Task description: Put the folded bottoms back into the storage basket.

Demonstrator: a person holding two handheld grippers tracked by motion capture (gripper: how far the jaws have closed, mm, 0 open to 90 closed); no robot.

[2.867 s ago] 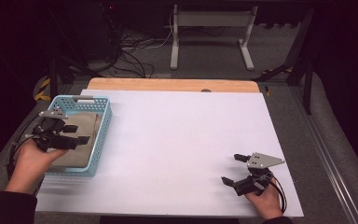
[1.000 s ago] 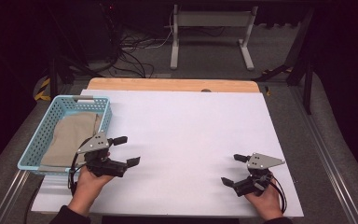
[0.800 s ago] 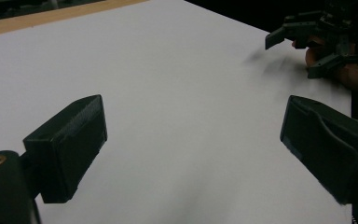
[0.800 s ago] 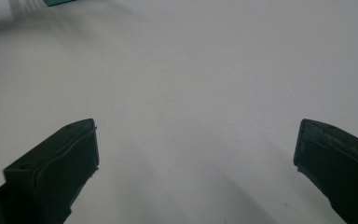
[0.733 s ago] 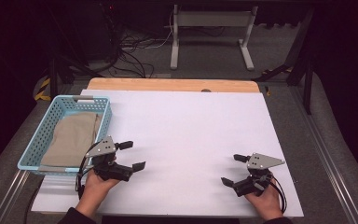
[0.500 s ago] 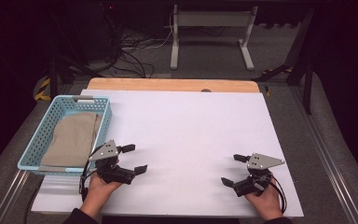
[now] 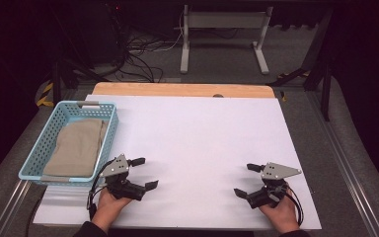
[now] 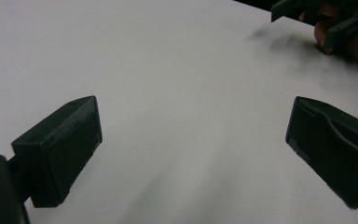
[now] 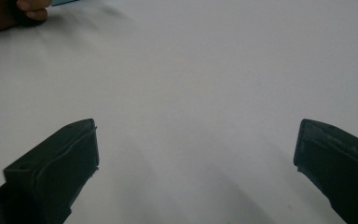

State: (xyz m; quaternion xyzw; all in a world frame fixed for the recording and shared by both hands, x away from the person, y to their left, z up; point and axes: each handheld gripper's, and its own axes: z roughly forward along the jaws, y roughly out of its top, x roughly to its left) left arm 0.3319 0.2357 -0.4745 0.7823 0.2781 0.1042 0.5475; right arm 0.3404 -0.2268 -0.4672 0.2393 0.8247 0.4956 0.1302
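Observation:
A light blue basket [image 7: 109, 129] stands at the table's left side with a folded tan cloth [image 7: 76, 146] lying in it. My left gripper [image 7: 144, 173] rests low over the white table just right of the basket's near corner. It is open, its jaws have just been opening, and nothing is between them [image 8: 193, 149]. My right gripper [image 7: 244, 179] is near the front right of the table, open and empty [image 9: 193, 163]. In the left gripper view the other hand's gripper [image 8: 326, 18] is at the top right.
The white table sheet [image 7: 202, 138] spreads wide between the two hands. A wooden board edge [image 7: 177, 90] runs along its far side. Metal rails [image 7: 345, 163] flank the table, and cables and a stand's legs [image 7: 222, 34] lie on the floor beyond.
My left hand left the basket, moved right along the table's front and sank toward the sheet. The cloth stays in the basket. The right hand has kept still.

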